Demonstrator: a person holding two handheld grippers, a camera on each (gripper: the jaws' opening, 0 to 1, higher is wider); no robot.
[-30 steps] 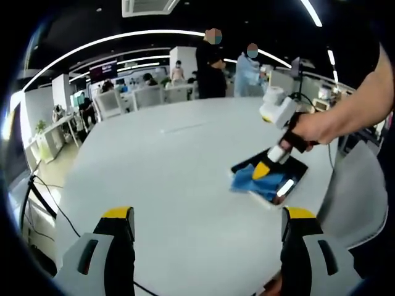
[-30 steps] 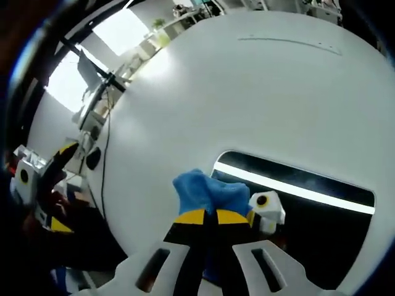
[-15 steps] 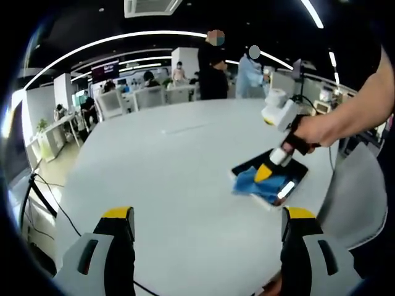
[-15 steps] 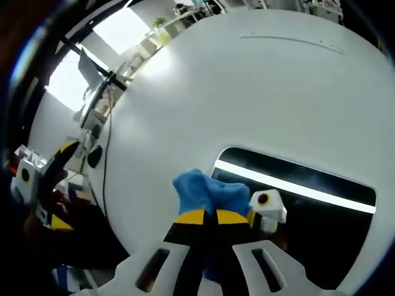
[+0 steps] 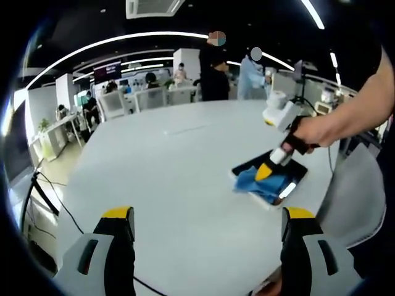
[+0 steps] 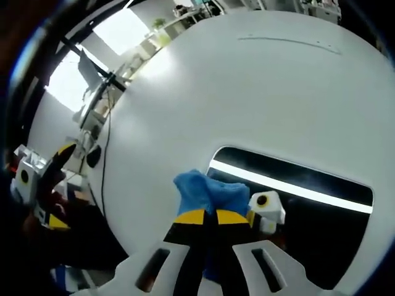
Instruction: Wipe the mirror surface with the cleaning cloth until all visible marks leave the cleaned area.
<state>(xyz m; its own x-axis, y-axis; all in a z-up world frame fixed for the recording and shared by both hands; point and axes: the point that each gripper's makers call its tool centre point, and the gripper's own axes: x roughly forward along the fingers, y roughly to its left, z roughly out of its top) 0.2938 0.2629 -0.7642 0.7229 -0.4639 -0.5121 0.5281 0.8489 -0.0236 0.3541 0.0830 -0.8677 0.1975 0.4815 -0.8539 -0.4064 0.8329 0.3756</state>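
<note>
My left gripper [image 5: 207, 225] hangs level, its yellow-tipped jaws spread wide apart with nothing between them. My right gripper [image 6: 204, 216] points steeply down, jaws pressed together on a blue cloth. My bare right hand [image 5: 311, 131] grips its handle, forearm extended.

My white table [image 5: 173, 166] carries the mirror [image 5: 271, 177] near its edge, blue cloth [image 5: 259, 181] on the mirror.

cloth [image 6: 205, 190] blue | mirror [image 6: 308, 203] dark | table [image 6: 247, 92] white | fingers [image 6: 192, 217] yellow-tipped black
</note>
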